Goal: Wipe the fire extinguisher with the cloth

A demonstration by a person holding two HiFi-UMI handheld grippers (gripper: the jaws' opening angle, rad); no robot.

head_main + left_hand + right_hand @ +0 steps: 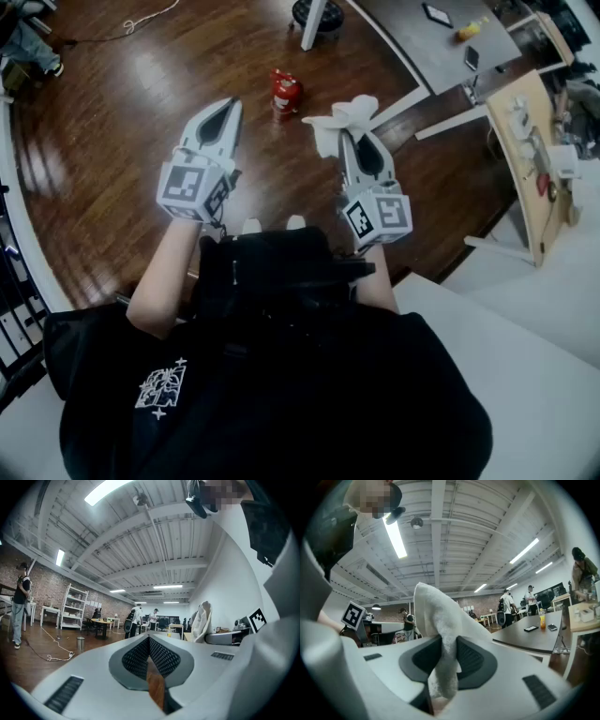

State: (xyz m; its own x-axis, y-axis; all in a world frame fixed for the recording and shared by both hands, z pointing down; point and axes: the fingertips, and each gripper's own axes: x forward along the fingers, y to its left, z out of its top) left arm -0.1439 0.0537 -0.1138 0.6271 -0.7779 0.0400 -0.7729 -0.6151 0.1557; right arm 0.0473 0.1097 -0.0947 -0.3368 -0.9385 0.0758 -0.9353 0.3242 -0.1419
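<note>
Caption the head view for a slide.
Right gripper clamps a white cloth, left gripper shut and empty, red fire extinguisher on the wood floor ahead.

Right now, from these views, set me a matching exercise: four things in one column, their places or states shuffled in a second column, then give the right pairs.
Things
1. red cylindrical fire extinguisher
2. white terry cloth
3. left hand-held gripper
4. small yellow bottle

Places or states
A. on the grey table
B. shut, nothing between its jaws
C. on the brown wooden floor, untouched
D. clamped in the right hand-held gripper

Pairs: 1-C; 2-D; 3-B; 4-A
</note>
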